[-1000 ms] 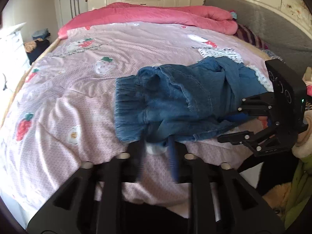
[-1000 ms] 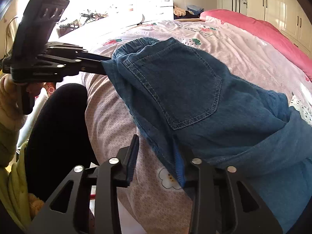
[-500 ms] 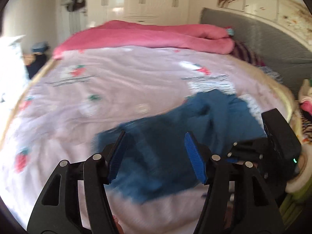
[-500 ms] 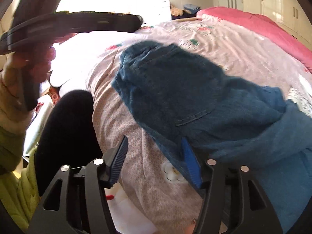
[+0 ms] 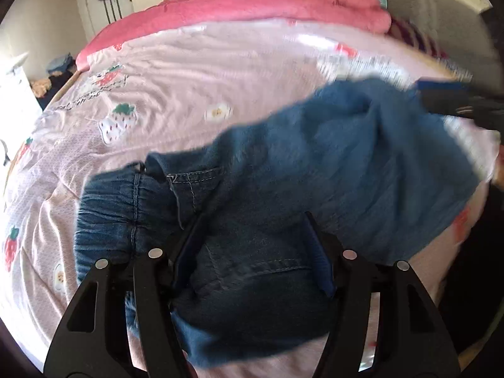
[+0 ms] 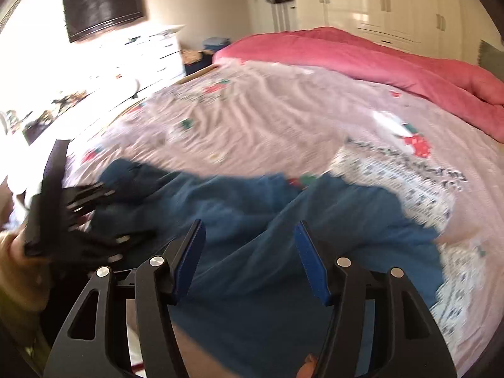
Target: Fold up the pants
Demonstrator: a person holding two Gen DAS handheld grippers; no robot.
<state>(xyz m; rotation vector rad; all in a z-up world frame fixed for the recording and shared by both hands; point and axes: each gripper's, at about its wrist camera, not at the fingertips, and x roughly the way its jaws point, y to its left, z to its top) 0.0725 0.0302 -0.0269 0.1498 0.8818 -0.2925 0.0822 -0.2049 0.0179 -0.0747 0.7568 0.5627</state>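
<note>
The blue denim pants (image 5: 283,195) lie crumpled on the pink strawberry-print bedspread (image 5: 189,78), elastic waistband (image 5: 107,214) to the left. My left gripper (image 5: 252,245) is open, its jaws spread wide just over the waist and pocket part. In the right wrist view the pants (image 6: 283,236) spread across the near bed, blurred. My right gripper (image 6: 249,252) is open above the pant legs. The left gripper (image 6: 88,217) shows at the left of that view; the right gripper's dark body (image 5: 456,100) shows blurred at the far right of the left view.
A folded pink duvet (image 5: 252,6) lies along the far side of the bed. White wardrobes (image 6: 378,0) stand behind it. A white dresser (image 6: 151,53) and a wall television (image 6: 104,6) are to the left. A grey headboard (image 5: 425,0) is at the right.
Both grippers opened and let go of the pants, which dropped onto the bed. Both have since moved in low over the denim, with strong motion blur.
</note>
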